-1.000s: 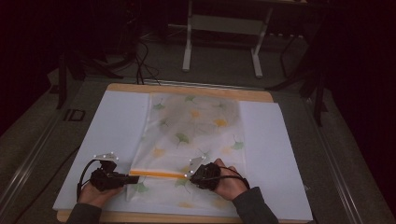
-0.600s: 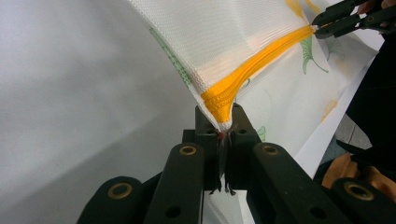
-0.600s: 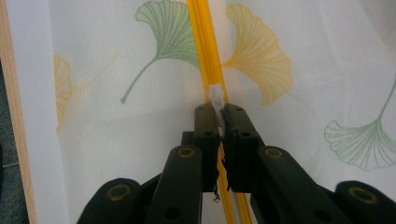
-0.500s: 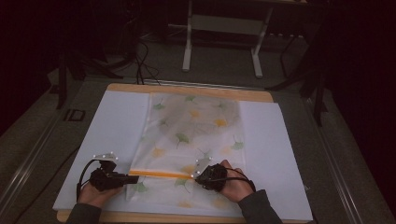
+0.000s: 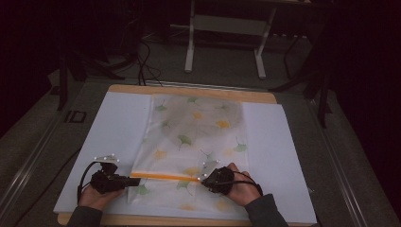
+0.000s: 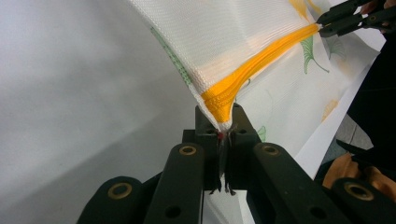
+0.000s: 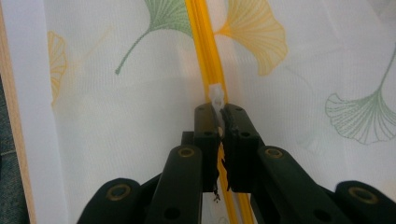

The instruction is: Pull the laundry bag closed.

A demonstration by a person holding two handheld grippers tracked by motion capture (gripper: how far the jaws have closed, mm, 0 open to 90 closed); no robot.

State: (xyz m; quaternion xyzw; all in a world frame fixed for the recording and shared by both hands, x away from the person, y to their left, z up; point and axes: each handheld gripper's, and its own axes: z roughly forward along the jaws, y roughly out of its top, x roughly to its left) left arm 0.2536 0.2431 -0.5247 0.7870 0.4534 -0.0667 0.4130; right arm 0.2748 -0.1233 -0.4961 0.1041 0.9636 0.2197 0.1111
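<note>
A white mesh bag printed with green and yellow ginkgo leaves lies flat on a white mat. An orange zipper runs across its near end. My left gripper is shut on the zipper's left end at the bag's edge, lifting the fabric slightly. My right gripper sits farther right on the zipper, shut on the small white zipper pull. In the left gripper view the right gripper pinches the far end of the orange zipper.
The mat covers a wooden tabletop whose edge shows at the back and front. A metal stand and cables lie on the dark floor beyond the table. Bare mat lies on both sides of the bag.
My right gripper has slid to the right along the zipper, so a longer orange stretch shows between the grippers. The left gripper has stayed put.
</note>
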